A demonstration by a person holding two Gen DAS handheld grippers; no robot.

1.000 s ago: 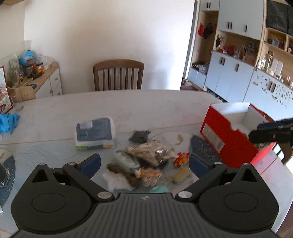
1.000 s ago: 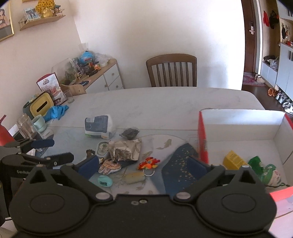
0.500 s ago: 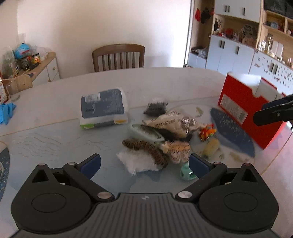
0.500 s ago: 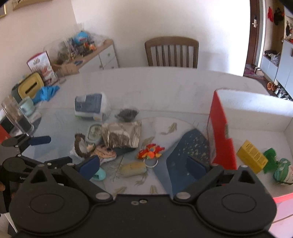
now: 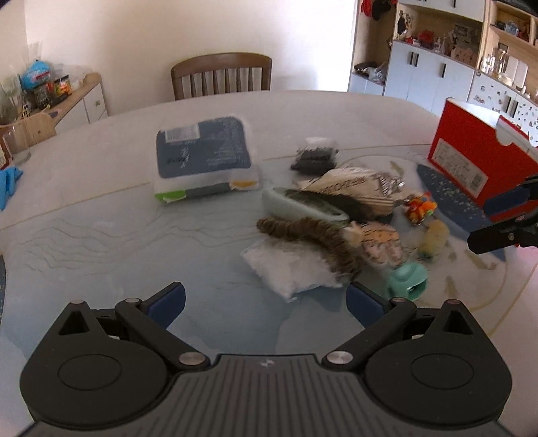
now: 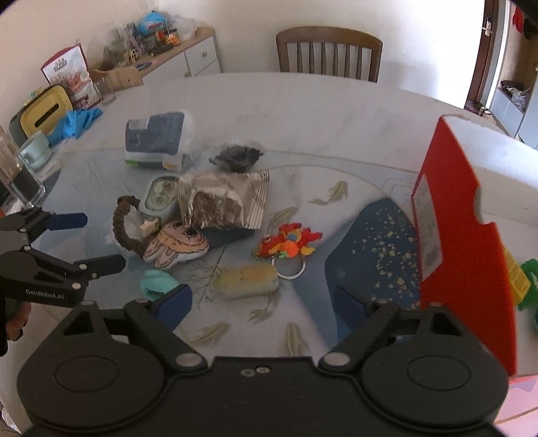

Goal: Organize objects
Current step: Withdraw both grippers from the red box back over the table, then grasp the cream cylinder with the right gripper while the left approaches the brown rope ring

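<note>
Barely started, by the looks of it. Only a yellow packet (image 6: 516, 280) and something green (image 6: 531, 279) can be seen in the red box (image 6: 467, 242). The pile (image 6: 208, 215) is left on the table (image 6: 302, 111). Left gripper (image 5: 265, 302) and right gripper (image 6: 260, 297) are held wide open, empty.

We see a pale marble-look table (image 5: 302, 111) under bright daylight, wooden slat-back chair (image 5: 221, 75) at its far edge, plain cream wall (image 5: 168, 30) behind. Cluttered low sideboard (image 6: 181, 57) far left, grey-and-wood cabinet wall (image 5: 437, 67) far right.
</note>
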